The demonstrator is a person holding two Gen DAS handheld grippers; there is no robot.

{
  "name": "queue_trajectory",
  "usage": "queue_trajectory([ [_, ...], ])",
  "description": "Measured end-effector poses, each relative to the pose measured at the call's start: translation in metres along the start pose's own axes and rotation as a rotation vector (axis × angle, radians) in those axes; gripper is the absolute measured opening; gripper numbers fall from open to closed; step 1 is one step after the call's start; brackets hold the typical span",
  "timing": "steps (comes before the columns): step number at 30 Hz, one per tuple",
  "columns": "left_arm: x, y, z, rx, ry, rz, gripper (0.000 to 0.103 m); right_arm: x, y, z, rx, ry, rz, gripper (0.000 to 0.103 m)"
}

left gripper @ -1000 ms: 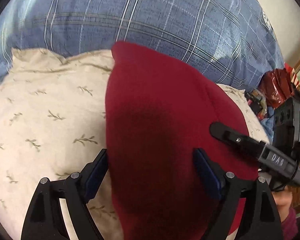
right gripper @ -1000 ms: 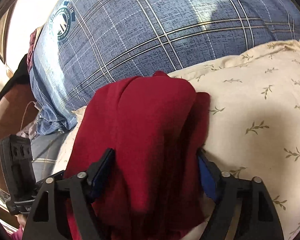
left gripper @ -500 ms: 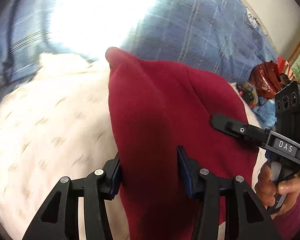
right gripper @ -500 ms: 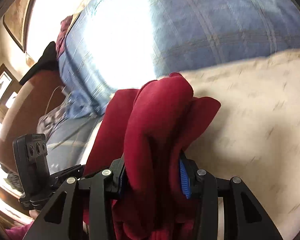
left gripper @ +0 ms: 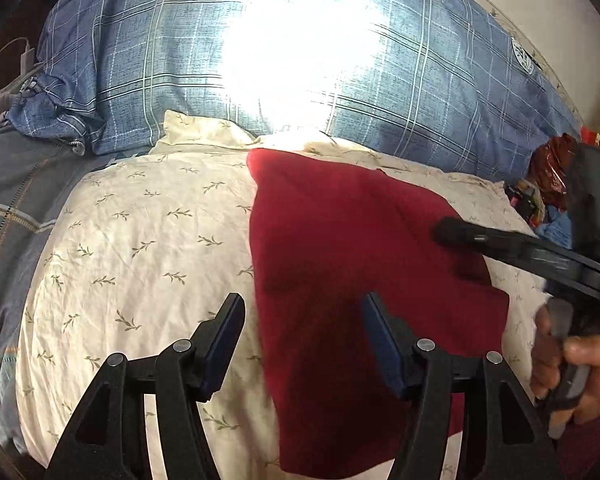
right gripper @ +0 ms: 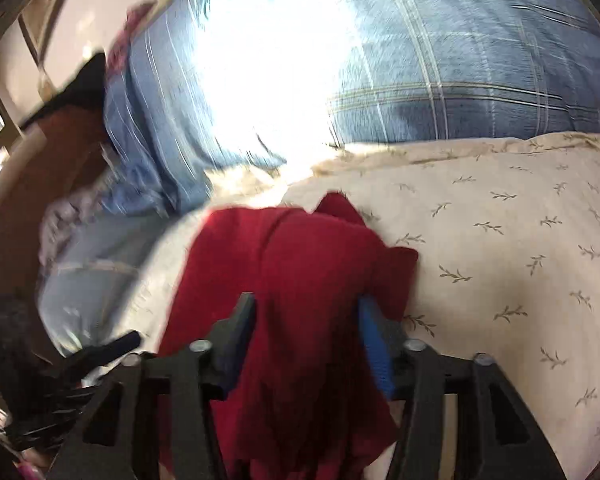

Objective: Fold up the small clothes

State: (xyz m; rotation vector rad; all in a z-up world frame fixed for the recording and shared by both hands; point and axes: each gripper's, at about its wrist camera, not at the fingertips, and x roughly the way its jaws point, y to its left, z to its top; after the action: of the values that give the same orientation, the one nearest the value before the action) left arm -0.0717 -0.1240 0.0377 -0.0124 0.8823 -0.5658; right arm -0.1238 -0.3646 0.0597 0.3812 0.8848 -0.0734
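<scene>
Lying on a cream leaf-print pillow (left gripper: 140,248), the red garment (left gripper: 340,272) shows in the left wrist view as a flat, roughly folded panel, its far corner near the blue plaid pillow (left gripper: 440,92) behind. The left gripper (left gripper: 304,344) hovers over the garment's left edge with its fingers wide apart, holding nothing. At right, the right gripper (left gripper: 480,240) reaches in over the cloth's right side, gripped by a hand (left gripper: 572,364).

From the right wrist view, which is blurred, the red garment (right gripper: 300,280) looks bunched and layered on the cream pillow (right gripper: 500,240). Cloth fills the gap between the right gripper's (right gripper: 306,336) fingers, but whether they pinch it I cannot tell.

By my judgement one fold is laid down; the right side probably needs smoothing or another fold.
</scene>
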Motion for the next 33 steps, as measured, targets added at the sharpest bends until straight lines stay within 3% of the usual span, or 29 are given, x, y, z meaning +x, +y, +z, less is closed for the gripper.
queue_trajectory([
  [1,0.000,-0.001,-0.003,0.009,0.007,0.006,0.061,0.005,0.005,0.002,-0.032,0.010,-0.035,0.018],
  [5,0.001,-0.006,-0.011,0.022,0.030,0.029,0.061,0.008,0.012,0.005,-0.131,-0.060,-0.168,0.012],
  [8,0.001,-0.009,-0.010,0.022,0.026,0.051,0.061,0.015,0.000,-0.001,-0.083,-0.027,-0.155,0.013],
  [10,-0.003,-0.013,-0.011,0.029,0.016,0.063,0.062,0.000,0.000,-0.008,-0.081,-0.047,-0.146,0.022],
  [13,-0.010,-0.018,-0.016,0.054,-0.021,0.114,0.066,-0.035,0.010,-0.019,-0.067,-0.081,-0.114,0.025],
  [18,-0.019,-0.020,-0.025,0.050,-0.046,0.141,0.067,-0.066,0.050,-0.054,-0.191,-0.087,-0.051,0.028],
  [19,-0.022,-0.021,-0.026,0.048,-0.053,0.148,0.067,-0.062,0.054,-0.060,-0.212,-0.080,-0.065,0.028],
  [22,-0.032,-0.024,-0.031,0.050,-0.079,0.163,0.067,-0.037,0.052,-0.074,-0.275,-0.033,-0.234,0.028],
  [24,-0.042,-0.024,-0.034,0.052,-0.102,0.161,0.067,-0.029,0.041,-0.076,-0.240,-0.009,-0.224,0.028],
  [27,-0.056,-0.025,-0.038,0.060,-0.131,0.186,0.067,-0.046,0.035,-0.074,-0.178,-0.048,-0.171,0.029],
  [31,-0.069,-0.027,-0.042,0.067,-0.159,0.210,0.067,-0.079,0.047,-0.073,-0.143,-0.127,-0.149,0.062],
  [33,-0.077,-0.029,-0.045,0.054,-0.173,0.198,0.067,-0.090,0.056,-0.075,-0.141,-0.157,-0.161,0.066],
])
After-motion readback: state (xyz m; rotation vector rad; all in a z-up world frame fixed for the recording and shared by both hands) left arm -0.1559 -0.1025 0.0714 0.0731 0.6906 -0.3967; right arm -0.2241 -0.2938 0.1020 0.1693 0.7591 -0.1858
